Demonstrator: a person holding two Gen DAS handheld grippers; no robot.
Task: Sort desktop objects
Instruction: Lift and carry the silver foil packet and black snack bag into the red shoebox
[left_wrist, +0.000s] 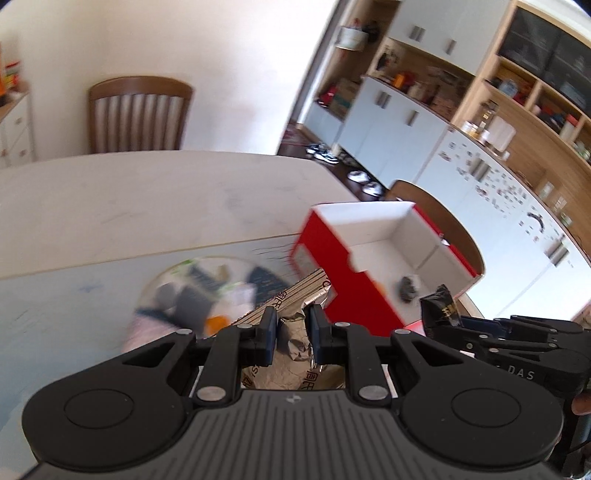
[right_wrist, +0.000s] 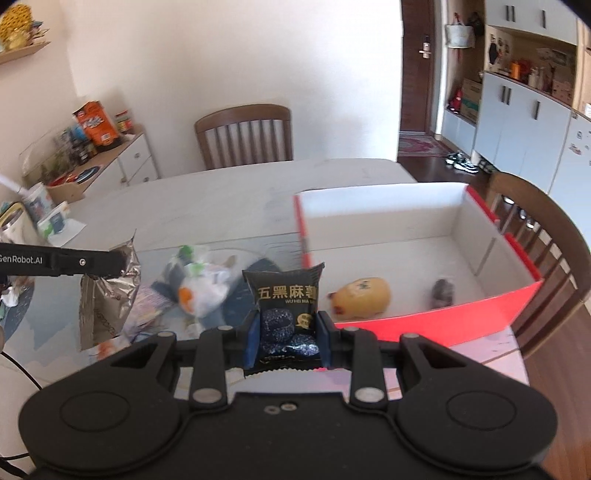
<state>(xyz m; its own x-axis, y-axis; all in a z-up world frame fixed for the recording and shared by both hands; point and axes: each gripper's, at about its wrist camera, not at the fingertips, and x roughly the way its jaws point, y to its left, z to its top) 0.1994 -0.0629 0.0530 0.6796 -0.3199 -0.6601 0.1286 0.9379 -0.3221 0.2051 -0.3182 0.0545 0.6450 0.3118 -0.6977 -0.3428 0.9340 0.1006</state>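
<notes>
The far half of the bench (right_wrist: 229, 199) is bare and open to approach from above and from either side. The near centre is blocked by a heap of loose wrappers and packets (right_wrist: 199, 291) lying just left of the red box (right_wrist: 461, 317). The box stands open-topped at the bench's right edge; its interior is largely free floor, obstructed only by a yellow pig-shaped item (right_wrist: 360, 297) and a small dark object (right_wrist: 442, 292) near the front wall. Its red walls bar sideways entry. One chair (right_wrist: 245, 134) stands behind the far edge, another chair (right_wrist: 546, 236) close behind the box's right wall.
</notes>
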